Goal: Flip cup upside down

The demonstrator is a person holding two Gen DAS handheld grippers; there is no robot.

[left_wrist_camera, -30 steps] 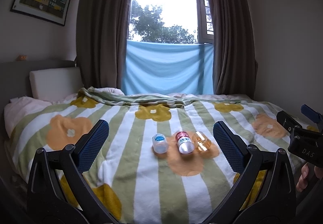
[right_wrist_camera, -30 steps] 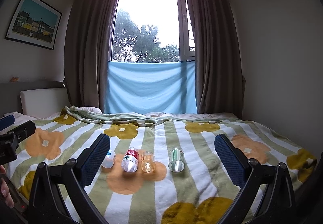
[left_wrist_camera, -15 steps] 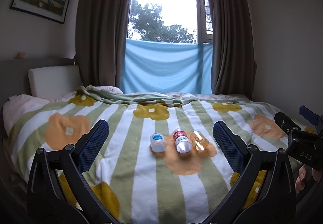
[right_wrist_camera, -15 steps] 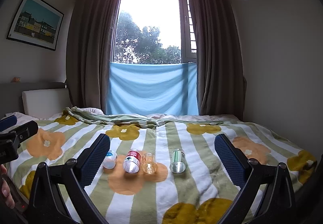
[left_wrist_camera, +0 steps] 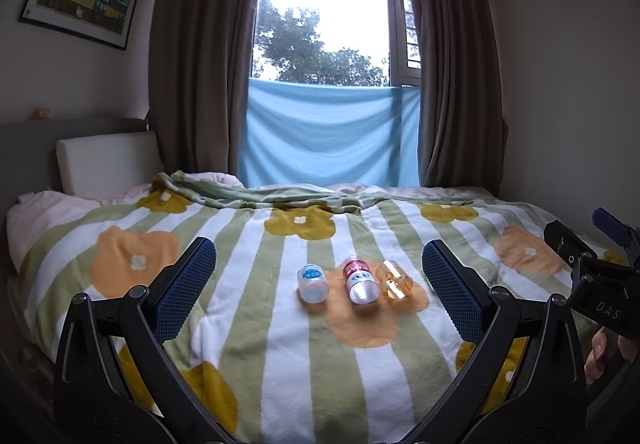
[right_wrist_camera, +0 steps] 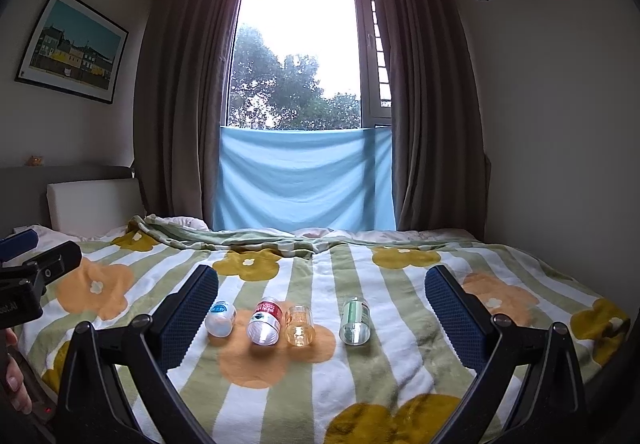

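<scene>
Several small cups lie on their sides in a row on the flowered blanket (left_wrist_camera: 280, 364). In the left wrist view I see a white cup with a blue label (left_wrist_camera: 312, 283), a red-labelled cup (left_wrist_camera: 360, 281) and an amber cup (left_wrist_camera: 396, 279). My left gripper (left_wrist_camera: 319, 256) is open, held short of them. The right wrist view adds a green-labelled cup (right_wrist_camera: 355, 321) to the right of the white cup (right_wrist_camera: 220, 318), red cup (right_wrist_camera: 265, 321) and amber cup (right_wrist_camera: 300, 325). My right gripper (right_wrist_camera: 322, 276) is open too, holding nothing.
The bed meets a wall on the right and a headboard with a white pillow (left_wrist_camera: 108, 160) on the left. Curtains and a blue cloth (left_wrist_camera: 328, 132) hang beyond the far edge. The other gripper and a hand show at each view's edge (left_wrist_camera: 596, 284).
Both views have drifted only slightly. The cups lie where they were and both grippers stay open.
</scene>
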